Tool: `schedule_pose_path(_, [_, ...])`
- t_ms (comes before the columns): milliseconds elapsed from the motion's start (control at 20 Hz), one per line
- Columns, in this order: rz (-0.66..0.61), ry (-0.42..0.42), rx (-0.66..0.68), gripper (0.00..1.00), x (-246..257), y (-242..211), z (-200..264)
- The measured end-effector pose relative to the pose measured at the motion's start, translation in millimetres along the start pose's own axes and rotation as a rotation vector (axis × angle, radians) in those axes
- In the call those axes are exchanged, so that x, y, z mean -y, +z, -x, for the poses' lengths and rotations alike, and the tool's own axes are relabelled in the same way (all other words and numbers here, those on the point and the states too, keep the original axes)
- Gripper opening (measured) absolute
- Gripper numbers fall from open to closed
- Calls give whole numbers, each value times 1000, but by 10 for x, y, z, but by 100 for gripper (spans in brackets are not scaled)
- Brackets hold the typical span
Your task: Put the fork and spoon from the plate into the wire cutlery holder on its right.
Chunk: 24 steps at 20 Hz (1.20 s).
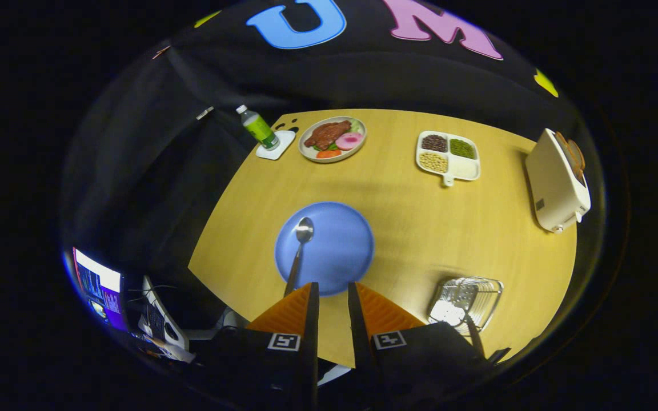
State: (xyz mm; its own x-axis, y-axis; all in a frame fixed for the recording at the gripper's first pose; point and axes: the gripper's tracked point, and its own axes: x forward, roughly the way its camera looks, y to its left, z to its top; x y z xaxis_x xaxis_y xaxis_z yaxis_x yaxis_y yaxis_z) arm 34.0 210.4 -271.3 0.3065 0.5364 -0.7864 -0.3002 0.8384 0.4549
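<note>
The jaws (333, 294) hang a little open and hold nothing, with the spoon (300, 246) on the plate (337, 245) just ahead.

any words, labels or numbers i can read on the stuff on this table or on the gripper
None can be read.
Bottle label: too small.
Screen: blurred.
Toaster: small dark mark, too small.
Gripper, fingers open just short of the blue plate: square coded markers, no words.

A blue plate (337, 251) holds a silver spoon (300, 245) on the yellow-tan wooden table (420, 217).
</note>
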Motion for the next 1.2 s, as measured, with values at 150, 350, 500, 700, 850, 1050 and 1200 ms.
schedule_pose_path(150, [29, 25, -37, 31, -339, -66, -434])
schedule_pose_path(350, [29, 4, -105, 32, -508, -242, -998])
schedule_pose_path(500, [26, -27, -131, 31, -530, -301, -1287])
schedule_pose_path(700, [24, -77, -156, 32, -461, -345, -1526])
schedule_pose_path(850, [8, -89, -182, 31, -440, -419, -1652])
schedule_pose_path(1050, [13, -122, -218, 32, -374, -527, -1824])
schedule_pose_path(1200, [6, -141, -232, 16, -258, -586, -1895])
